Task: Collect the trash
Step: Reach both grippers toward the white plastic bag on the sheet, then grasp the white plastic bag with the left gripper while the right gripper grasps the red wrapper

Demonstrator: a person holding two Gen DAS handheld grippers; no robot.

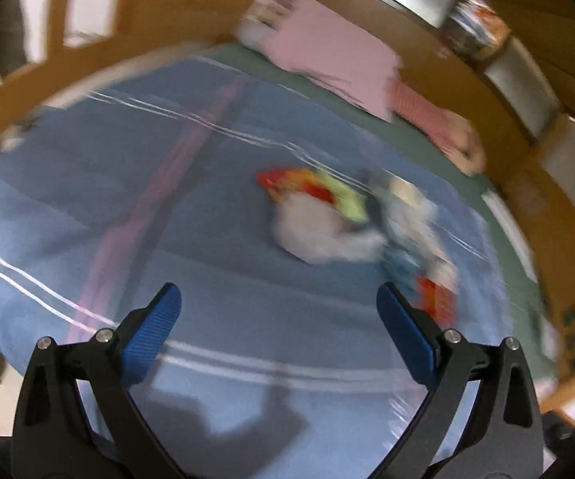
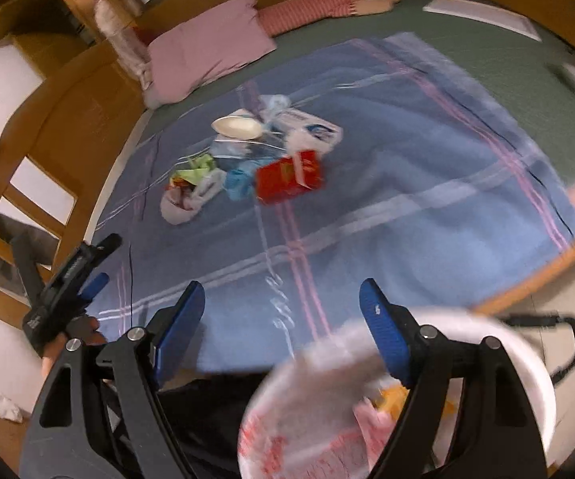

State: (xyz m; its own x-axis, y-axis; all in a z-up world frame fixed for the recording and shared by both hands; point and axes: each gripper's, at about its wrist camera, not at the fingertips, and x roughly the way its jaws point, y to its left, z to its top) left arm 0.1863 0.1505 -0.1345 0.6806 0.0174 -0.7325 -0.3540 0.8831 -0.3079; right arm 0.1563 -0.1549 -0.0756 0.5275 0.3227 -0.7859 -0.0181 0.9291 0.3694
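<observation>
Trash pile of crumpled colourful wrappers point(image 1: 327, 215) lies ahead-right of your left gripper point(image 1: 277, 311); both grippers' jaws wide open, empty.

Each hand-held gripper is built of matte black plastic arms with triangular cut-outs, joined by round silver screws. The left hand-held gripper point(image 1: 278, 311) carries two blue ribbed pads point(image 1: 153, 335) on its fingers. The right hand-held gripper point(image 2: 281, 307) has the same blue pads point(image 2: 177, 335); the right-side one bears a small white mark. A black cable loops at its right.
</observation>
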